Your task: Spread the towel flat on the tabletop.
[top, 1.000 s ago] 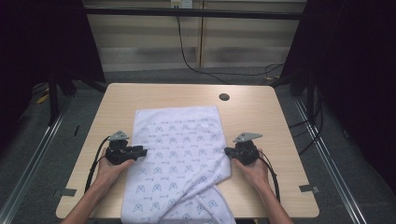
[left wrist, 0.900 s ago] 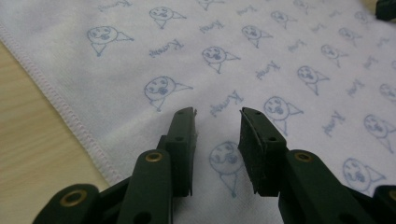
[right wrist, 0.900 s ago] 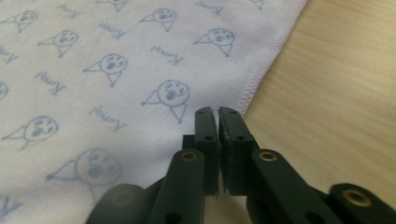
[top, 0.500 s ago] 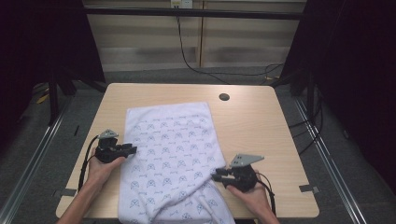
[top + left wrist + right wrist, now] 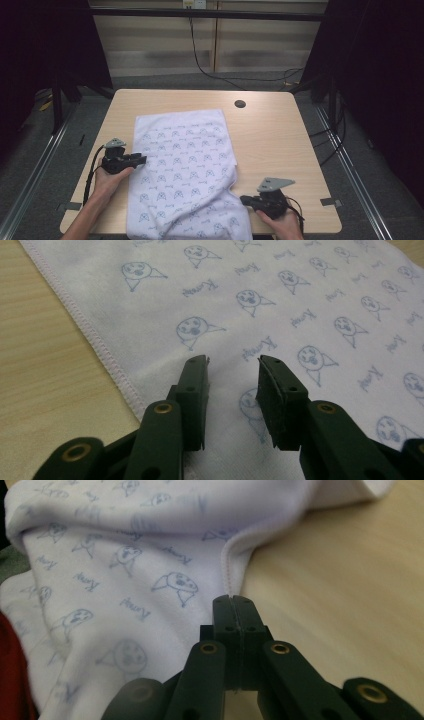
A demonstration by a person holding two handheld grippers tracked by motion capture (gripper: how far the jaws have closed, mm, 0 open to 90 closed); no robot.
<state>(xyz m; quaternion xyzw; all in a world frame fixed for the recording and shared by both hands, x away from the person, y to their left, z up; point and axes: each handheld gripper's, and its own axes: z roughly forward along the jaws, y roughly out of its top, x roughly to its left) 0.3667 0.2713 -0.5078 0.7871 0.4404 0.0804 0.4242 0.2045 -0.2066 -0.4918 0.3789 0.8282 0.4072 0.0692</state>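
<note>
Towel [image 5: 185, 165] flat on table [image 5: 280, 135]; near end over edge

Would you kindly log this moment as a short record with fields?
work: handling a towel on the table
towel: white, blue print, near end rumpled, hanging over the near edge
left gripper: open, over the towel's left edge
right gripper: shut, nothing seen between the jaws, at the towel's hem near the right corner
table hole: uncovered

I read one word printed over and over in blue script on the towel [image 5: 280, 305], between little cartoon faces: it looks like "Kuromi" (letters small and slanted, so I'm unsure). I find no other legible text.
</note>
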